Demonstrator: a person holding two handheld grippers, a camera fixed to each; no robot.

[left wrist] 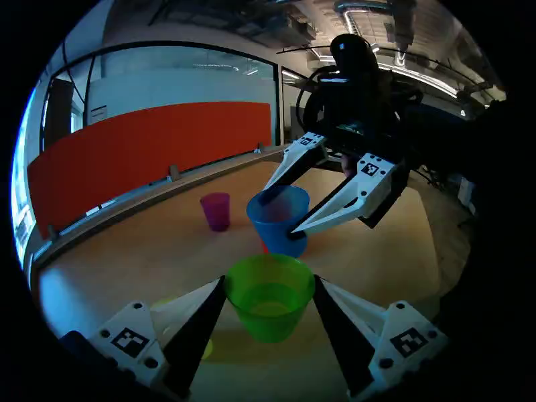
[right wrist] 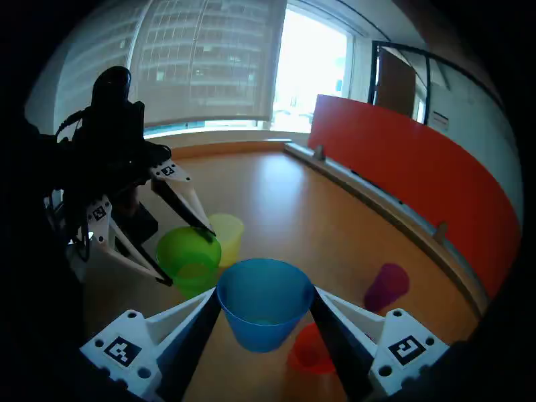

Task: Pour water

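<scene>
Light source: daylight from the window [right wrist: 311, 60], blown out to white in the right gripper view.
Exposure: left gripper view dim and bluish; right gripper view warmer and brighter.
Backlighting: upper bodies of the right gripper [left wrist: 279, 216] and left gripper [right wrist: 189, 258] read near-black.
Glare: pale sheen on the tabletop [right wrist: 281, 194] toward the window.
Translucency: green cup [left wrist: 269, 305] and blue cup [right wrist: 264, 305] glow with transmitted light.
Distortion: fisheye bending of straight lines, strongest at the rim.
Focus: sharp centrally, softer at the edges.

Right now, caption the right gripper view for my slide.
Right tongs clamp a blue cup opposite left tongs clamping a green cup, a yellow cup beside it, at a wooden table.
</scene>
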